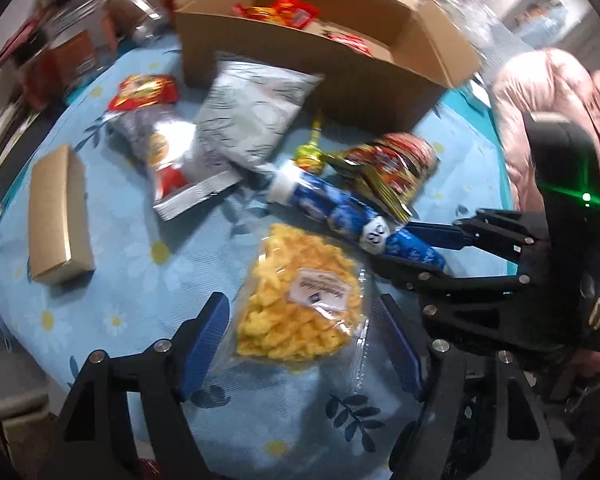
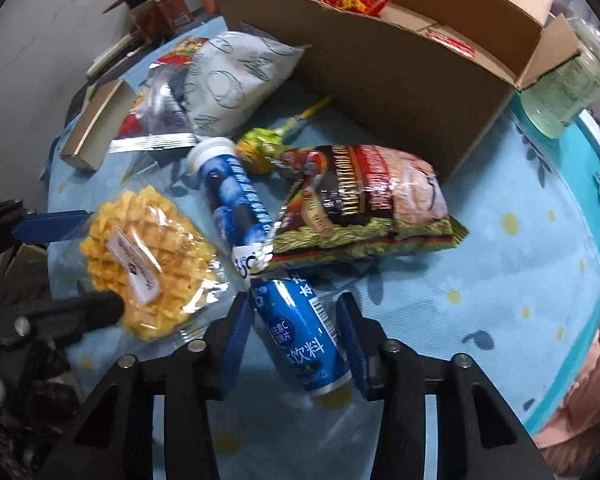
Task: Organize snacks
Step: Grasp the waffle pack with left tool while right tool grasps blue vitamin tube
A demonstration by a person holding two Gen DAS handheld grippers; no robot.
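A clear bag of yellow waffle snacks (image 1: 296,300) (image 2: 148,256) lies on the blue flowered cloth. My left gripper (image 1: 304,336) (image 2: 104,260) stands open astride it, and the pads do not press on it. Beside it lies a blue tube with a white cap (image 1: 332,208) (image 2: 236,188). My right gripper (image 2: 296,336) (image 1: 396,248) is shut on the tube's lower end. An open cardboard box (image 1: 300,60) (image 2: 380,80) at the back holds red packets.
A red-brown snack bag (image 2: 372,196) overlaps the tube, with a lollipop (image 2: 260,148) behind it. A grey-white bag (image 1: 256,116), a silver pouch (image 1: 172,160) and a small brown carton (image 1: 58,216) lie left. A green jar (image 2: 560,92) stands right. A person in pink (image 1: 540,100) is at the table's edge.
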